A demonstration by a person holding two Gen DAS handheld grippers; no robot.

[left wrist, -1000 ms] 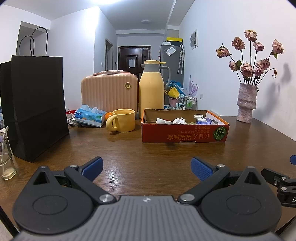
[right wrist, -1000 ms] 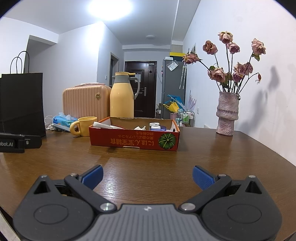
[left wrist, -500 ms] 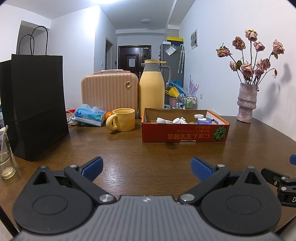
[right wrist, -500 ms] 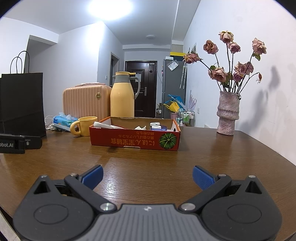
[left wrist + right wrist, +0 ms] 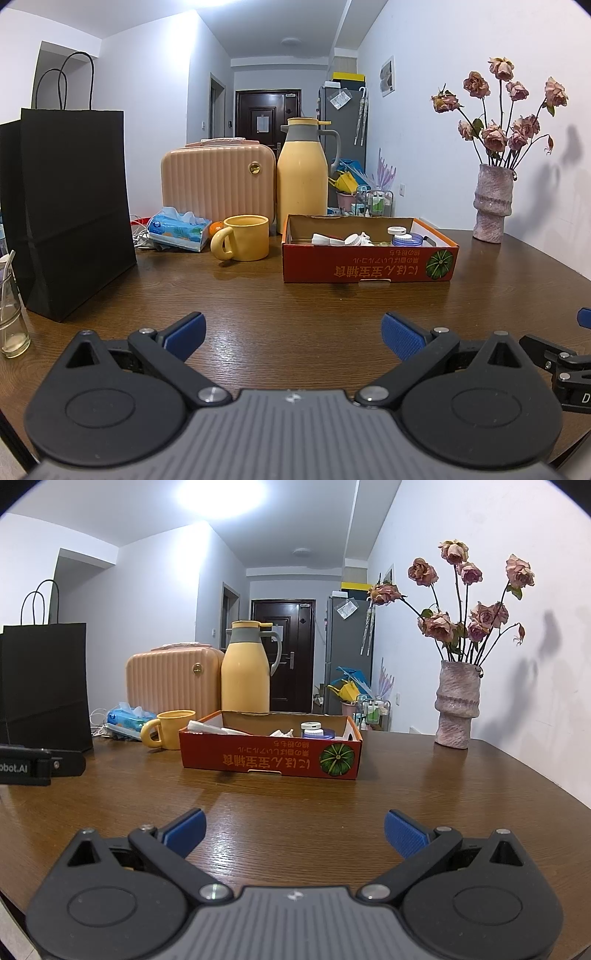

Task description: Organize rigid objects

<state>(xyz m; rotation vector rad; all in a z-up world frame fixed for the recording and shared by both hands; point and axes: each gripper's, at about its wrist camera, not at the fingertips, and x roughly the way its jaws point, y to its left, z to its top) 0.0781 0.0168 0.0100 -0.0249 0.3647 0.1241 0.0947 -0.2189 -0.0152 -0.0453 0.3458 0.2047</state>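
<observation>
I see the brown wooden table carrying everything, and on it, at the far middle, the shallow red-orange cardboard box with a green pumpkin picture and upside-down printed characters I cannot read. Inside it lie small white caps and a blue round container with white lid, partly hidden by the wall. My left gripper and right gripper are both spread wide over bare wood, holding nothing, well apart from the box.
</observation>
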